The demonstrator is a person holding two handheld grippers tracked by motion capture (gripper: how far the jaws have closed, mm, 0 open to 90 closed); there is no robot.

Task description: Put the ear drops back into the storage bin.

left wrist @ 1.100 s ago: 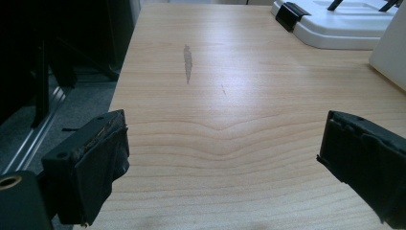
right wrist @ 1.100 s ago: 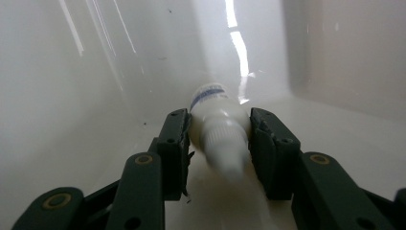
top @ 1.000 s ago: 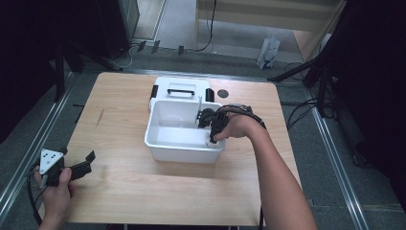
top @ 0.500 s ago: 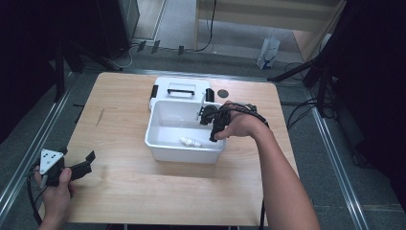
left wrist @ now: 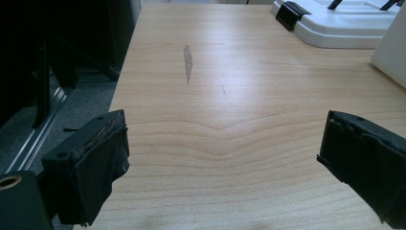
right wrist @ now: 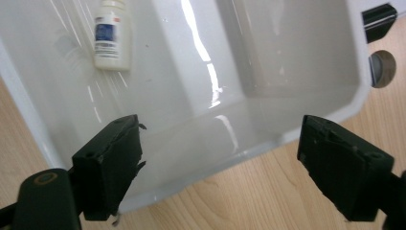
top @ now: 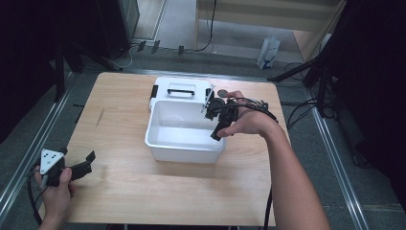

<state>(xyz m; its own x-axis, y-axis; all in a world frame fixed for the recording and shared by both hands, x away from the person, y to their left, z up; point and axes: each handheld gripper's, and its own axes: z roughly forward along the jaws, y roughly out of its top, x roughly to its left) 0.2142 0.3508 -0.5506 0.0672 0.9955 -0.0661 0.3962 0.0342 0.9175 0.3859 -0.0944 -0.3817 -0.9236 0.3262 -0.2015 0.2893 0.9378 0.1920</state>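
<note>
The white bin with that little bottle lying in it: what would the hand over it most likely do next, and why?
Probably draw the right gripper back from the white bin. Its jaws stand wide open and empty over the rim, while the small bottle lies on its side on the bin's floor, apart from them.

The left gripper (top: 81,164) sat low near the person's body, jaws spread wide, gripped by the left hand (top: 53,191). The right gripper (top: 221,120) was extended forward, jaws wide apart.
</note>
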